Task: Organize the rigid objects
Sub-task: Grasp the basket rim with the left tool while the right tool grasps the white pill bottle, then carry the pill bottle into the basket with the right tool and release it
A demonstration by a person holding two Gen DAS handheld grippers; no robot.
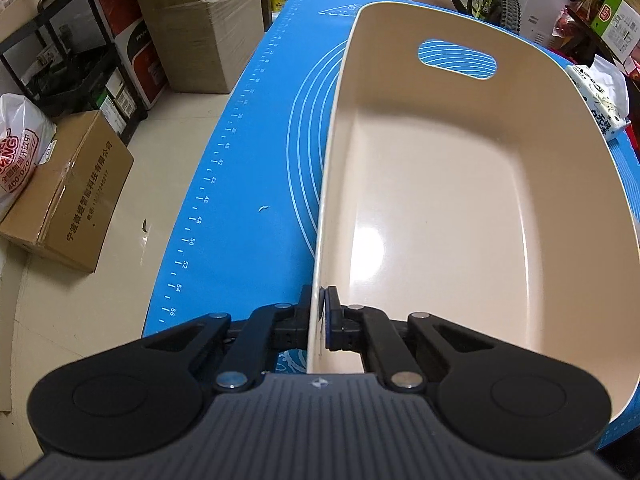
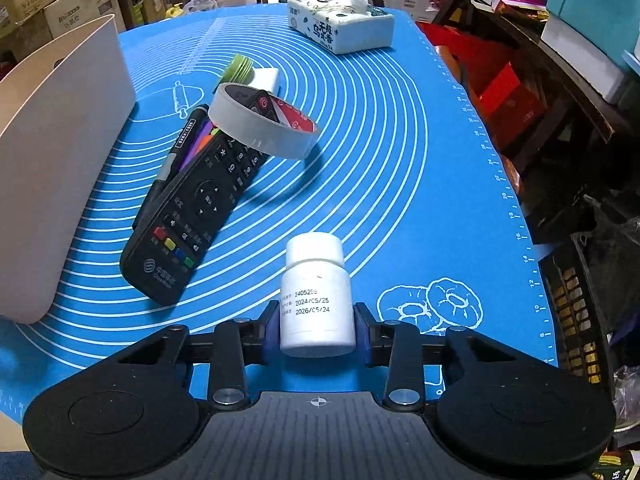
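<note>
My left gripper is shut on the near left wall of a cream plastic bin, one finger inside and one outside; the bin holds nothing that shows. The bin also shows at the left of the right wrist view. My right gripper is shut on a white pill bottle, held upright over the blue mat. On the mat lie a black remote, a black pen, a tape roll leaning on the remote, and a white block with a green lid.
A tissue pack lies at the mat's far end, also seen in the left wrist view. Cardboard boxes and a black rack stand on the floor left of the table. A black crate sits off the right edge.
</note>
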